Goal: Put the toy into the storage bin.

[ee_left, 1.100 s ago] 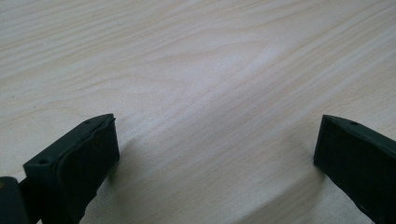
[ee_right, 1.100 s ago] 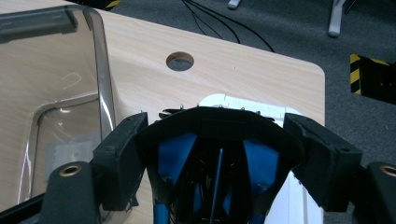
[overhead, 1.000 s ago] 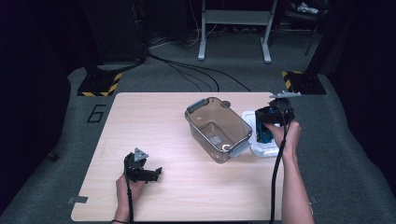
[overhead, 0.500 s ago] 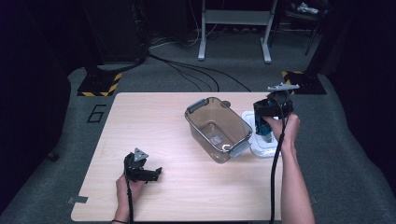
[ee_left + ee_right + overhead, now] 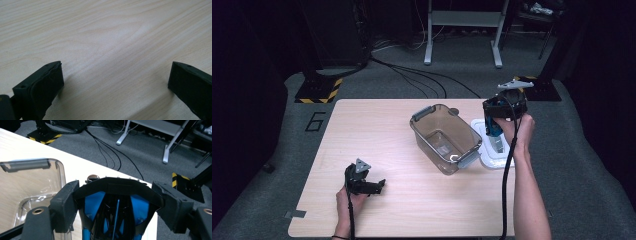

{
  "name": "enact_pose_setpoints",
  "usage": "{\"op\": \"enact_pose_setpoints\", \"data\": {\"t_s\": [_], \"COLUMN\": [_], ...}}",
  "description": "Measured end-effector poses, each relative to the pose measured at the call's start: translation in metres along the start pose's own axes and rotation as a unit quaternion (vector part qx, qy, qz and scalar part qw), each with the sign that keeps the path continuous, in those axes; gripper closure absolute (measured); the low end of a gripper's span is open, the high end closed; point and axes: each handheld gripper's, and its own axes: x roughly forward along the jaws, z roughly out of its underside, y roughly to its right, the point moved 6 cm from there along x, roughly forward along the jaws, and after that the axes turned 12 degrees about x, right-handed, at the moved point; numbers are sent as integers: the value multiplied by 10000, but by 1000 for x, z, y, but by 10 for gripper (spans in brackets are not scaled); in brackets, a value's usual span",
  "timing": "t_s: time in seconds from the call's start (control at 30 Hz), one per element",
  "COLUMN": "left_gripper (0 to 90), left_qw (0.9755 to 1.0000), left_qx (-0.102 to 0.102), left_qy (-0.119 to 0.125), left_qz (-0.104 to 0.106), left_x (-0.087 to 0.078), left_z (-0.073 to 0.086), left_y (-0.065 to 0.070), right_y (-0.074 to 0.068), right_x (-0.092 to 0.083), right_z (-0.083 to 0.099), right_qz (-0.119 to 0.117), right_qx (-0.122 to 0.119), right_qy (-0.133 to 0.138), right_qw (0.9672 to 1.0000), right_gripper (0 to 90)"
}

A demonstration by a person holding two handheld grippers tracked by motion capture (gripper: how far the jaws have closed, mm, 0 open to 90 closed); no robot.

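My right gripper points down at the table's right side, raised above a white tray. It is shut on a black and blue object. In the right gripper view that object sits between the pads, which press on both its sides. A clear plastic tub with grey handles stands just left of it, near the table's middle. My left gripper rests low on the bare wood near the front left. Its jaws stand wide open in the left gripper view with nothing between them.
The wooden table has bare wood on its left half. Beyond its far edge lie floor cables, a metal stand and yellow-black striped bases. The tub's near wall stands close to my right gripper.
My right gripper has risen with the black and blue object, lifting it off the white tray. The left gripper has stayed where it was.
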Motion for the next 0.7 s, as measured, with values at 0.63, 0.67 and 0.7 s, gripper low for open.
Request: {"op": "enact_pose_setpoints", "data": {"t_s": [0.63,0.67,0.7], "left_gripper": [1,1,0], "left_qw": [10000,10000,10000], "left_qx": [2,0,-3], "left_qy": [-1,-1,2], "left_qz": [-1,0,-1], "left_x": [0,0,0], "left_z": [0,0,0], "left_y": [0,0,0], "right_y": [-39,-39,-41], "right_x": [-23,-23,-23], "right_z": [-27,-27,-27], "right_qz": [-311,-311,-342], "right_qx": [-315,-315,-309], "right_qy": [301,301,303], "right_qw": [9986,9986,9985], "right_gripper": [241,241,241]}}
